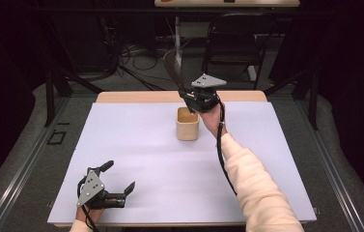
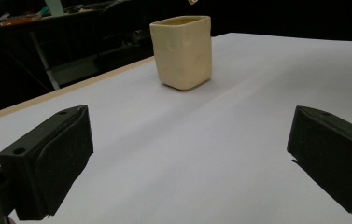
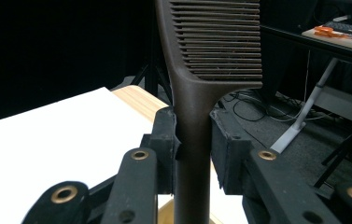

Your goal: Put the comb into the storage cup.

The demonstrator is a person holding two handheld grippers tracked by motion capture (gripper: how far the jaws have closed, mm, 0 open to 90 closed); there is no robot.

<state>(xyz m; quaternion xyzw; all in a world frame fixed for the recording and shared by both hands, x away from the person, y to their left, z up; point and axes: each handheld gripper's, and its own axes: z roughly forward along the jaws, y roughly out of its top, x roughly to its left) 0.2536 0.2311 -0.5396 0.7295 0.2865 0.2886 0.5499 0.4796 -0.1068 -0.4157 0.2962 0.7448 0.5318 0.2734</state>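
A dark brown plastic comb (image 3: 201, 70), with a long flat handle and a row of fine, closely set teeth, is standing upright in the right hand-held gripper (image 3: 193, 140), whose black jaws are clamping the handle from both sides. In the high view the comb (image 1: 171, 67) is curving up and away from that hand-held gripper (image 1: 195, 102), which is hovering just above the far rim of a cream cup (image 1: 188, 124). The lower end of the handle is pointing down toward the cup's mouth; whether it is reaching inside cannot be told. The cup (image 2: 182, 51) is squarish with rounded corners, smooth and matte, with shallow dimples in its walls, and it is standing upright. What is lying inside it cannot be seen. It is resting on the table (image 1: 136, 145), whose top is covered by a smooth white sheet with a pale wooden edge showing beyond the cup. Well nearer than the cup and to its left, the left hand-held gripper (image 1: 119, 178) is lying low over the sheet with its blocky black jaws spread wide and nothing between them.
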